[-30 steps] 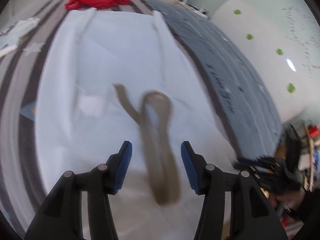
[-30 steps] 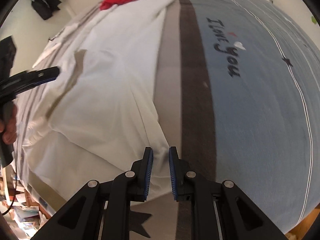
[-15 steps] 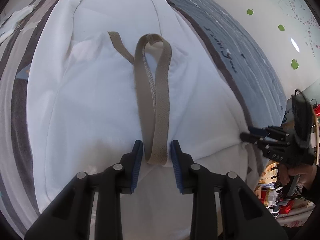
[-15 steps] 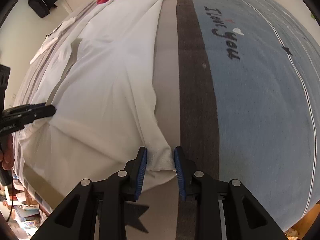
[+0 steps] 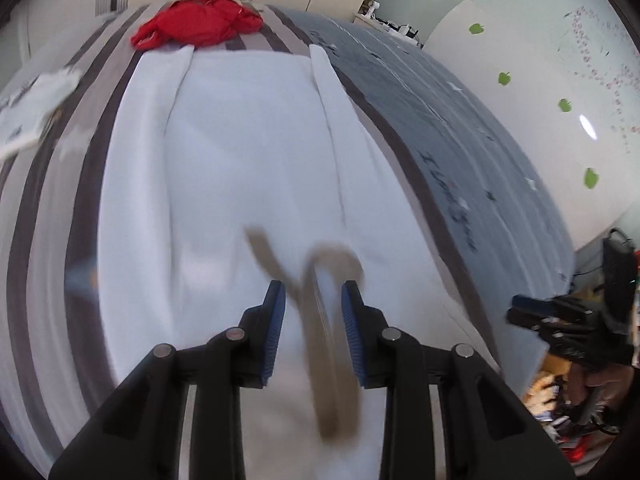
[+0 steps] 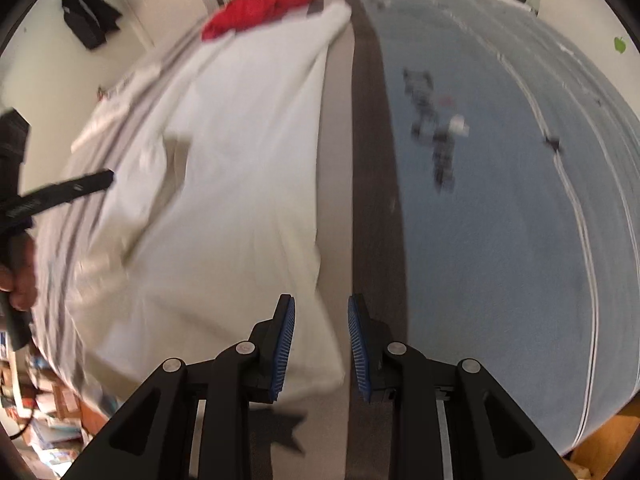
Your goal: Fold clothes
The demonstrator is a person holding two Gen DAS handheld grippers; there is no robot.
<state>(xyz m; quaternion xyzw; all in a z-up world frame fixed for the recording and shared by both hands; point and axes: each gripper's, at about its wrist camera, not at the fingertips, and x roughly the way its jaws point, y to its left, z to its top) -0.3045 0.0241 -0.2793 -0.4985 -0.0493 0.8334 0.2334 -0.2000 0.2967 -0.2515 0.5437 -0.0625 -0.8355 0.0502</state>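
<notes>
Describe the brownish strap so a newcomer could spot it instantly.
Start at the bed, then the big white garment spread along it. Near its close end, just ahead of the left tool, lies a khaki webbing strap in a loop, the only drab band on the plain white cloth.

Left gripper (image 5: 313, 334): matte black plastic frame, two forked arms, each with round silver screws at the pivots. Fingers (image 5: 275, 334) faced with ribbed blue pads. Right gripper (image 6: 321, 346): same build, black linkage, silver screws, ribbed blue pads on the fingers (image 6: 285, 346). Seen from the right wrist view, the left gripper's black finger carries small pale lettering, too blurred to read. A hand (image 6: 22, 280) wraps a black handle.
</notes>
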